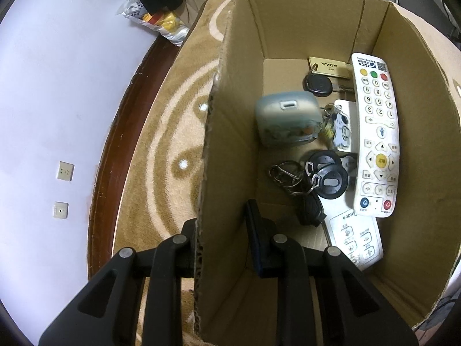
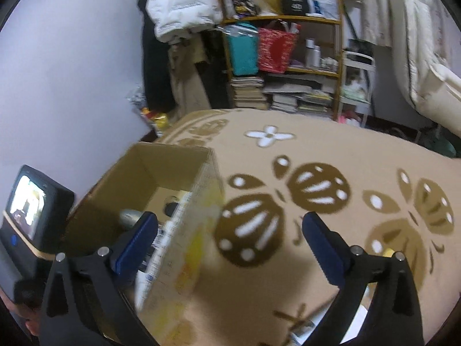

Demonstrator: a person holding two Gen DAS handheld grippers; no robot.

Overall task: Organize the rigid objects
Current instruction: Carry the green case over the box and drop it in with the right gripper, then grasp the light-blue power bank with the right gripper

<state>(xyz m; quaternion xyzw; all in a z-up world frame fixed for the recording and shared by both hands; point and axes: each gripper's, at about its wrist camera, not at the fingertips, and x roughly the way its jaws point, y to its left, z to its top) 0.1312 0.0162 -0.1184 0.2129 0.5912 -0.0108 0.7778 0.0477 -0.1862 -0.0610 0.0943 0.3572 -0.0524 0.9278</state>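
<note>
A tan carpet with a brown and white pattern (image 2: 288,173) carries an open brown cardboard box (image 1: 239,92) – inside lie a long white remote control (image 1: 376,132), black key fobs (image 1: 325,173) and a pale blue case (image 1: 288,121). The left gripper (image 1: 223,230) pinches the box's wall; the right gripper (image 2: 227,233) gapes wide and empty beside the box.
</note>
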